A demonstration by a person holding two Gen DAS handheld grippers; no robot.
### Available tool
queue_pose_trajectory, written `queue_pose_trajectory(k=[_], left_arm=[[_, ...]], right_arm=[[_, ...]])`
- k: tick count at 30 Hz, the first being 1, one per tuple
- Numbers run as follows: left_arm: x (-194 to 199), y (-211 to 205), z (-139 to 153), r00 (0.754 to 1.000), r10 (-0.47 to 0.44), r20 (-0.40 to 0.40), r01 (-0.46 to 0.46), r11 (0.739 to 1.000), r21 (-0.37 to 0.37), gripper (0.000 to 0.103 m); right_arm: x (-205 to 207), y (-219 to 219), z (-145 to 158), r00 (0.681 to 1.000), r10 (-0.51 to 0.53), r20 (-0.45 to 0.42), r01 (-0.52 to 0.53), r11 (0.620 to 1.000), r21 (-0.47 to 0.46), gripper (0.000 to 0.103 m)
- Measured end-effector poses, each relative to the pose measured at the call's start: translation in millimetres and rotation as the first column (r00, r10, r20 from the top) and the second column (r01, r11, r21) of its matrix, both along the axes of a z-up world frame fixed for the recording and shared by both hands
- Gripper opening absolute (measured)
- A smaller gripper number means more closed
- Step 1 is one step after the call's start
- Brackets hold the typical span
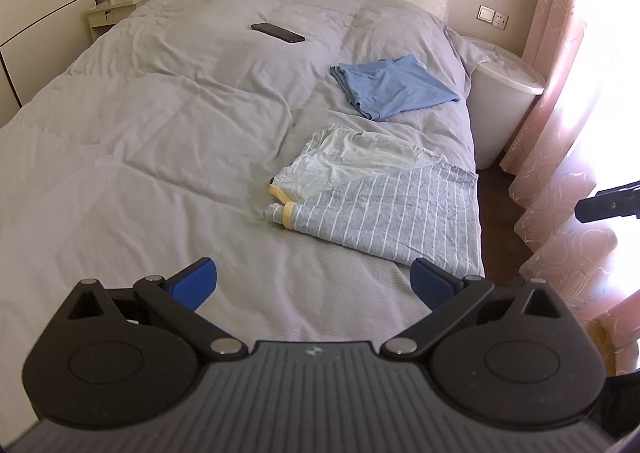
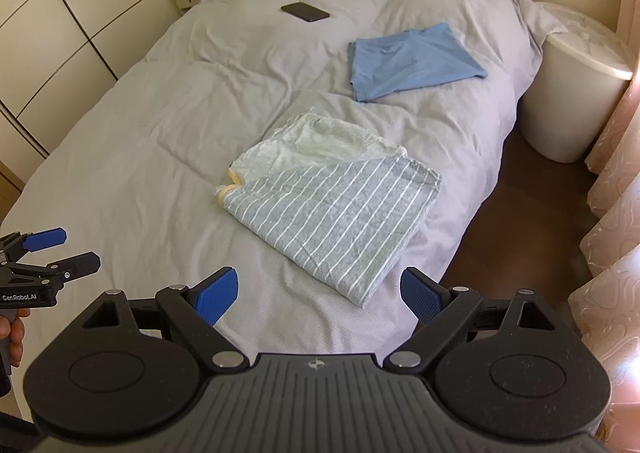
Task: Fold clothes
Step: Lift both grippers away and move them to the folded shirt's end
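— Bedding first, then: what lies under you?

— Grey duvet point(image 2: 168, 125) covers the whole bed, rumpled and soft, so anything I press on it will sink a little. On its right half, near the edge, lies the striped garment point(image 2: 332, 221), grey with thin white lines, already doubled over with its pale inside point(image 2: 320, 141) showing at the far end and a yellow trim point(image 2: 230, 189) at the left corner.

— How will it handle?

— Light, limp knit, I judge; it will drape and slide, not hold a shape. I would pinch the two near corners through all layers, one in my right gripper point(image 2: 318, 293), one in my left gripper point(image 1: 314, 281).

— And your jaws?

— Both pairs stand wide with nothing between them, hovering over bare duvet just short of the garment.

— Anything in the way?

— Folded blue shirt point(image 2: 412, 61) sits beyond the striped one, apart from it. Black phone point(image 2: 305, 11) lies farther up, well clear. White round tub point(image 2: 576, 93) stands on the floor beside the bed; pink curtain point(image 1: 560, 113) hangs to the right.
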State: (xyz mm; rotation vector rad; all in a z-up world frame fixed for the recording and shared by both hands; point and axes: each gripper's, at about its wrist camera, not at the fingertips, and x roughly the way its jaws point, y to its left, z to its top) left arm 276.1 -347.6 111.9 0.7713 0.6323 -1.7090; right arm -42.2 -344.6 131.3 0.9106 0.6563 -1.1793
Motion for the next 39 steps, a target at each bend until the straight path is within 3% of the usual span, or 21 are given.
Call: queue_pose_trajectory(k=[6,8,22,29,36,39], left_arm=[[-4,0,-3,1.0,-0.013,0.023,0.013,1.0,0.019,0.101],[-6,0,-4,0.999,-0.019,0.029,0.018,1.0,0.025,0.101],[-35,-8,-11,0.987,-0.122,0.108,0.122,0.992,0.009,0.101],[-50,-18,-19,0.962,-0.21,0.172,0.215,0.977,-0.008,0.101],[-65,-26,-32,0.923,-0.303,0.237,0.317,0.948,-0.024,0.101],[-75,-29,-47,0.881,-0.364,0.301,0.388,0.921,-0.023,0.101]], right_arm=[[0,-8,-6,1.0,0.007,0.006,-0.007,1.0,0.015,0.091],[-1,-11,-9,1.0,0.008,0.01,-0.008,1.0,0.02,0.098],[-13,-19,-24,1.0,-0.021,0.018,0.02,0.999,0.041,0.099],[-18,-17,-32,0.999,-0.027,-0.037,0.028,0.999,0.03,0.099],[-21,-9,-47,0.995,-0.023,-0.1,0.026,0.999,0.03,0.099],[-23,-9,-53,0.995,-0.026,-0.099,0.031,0.998,0.052,0.099]])
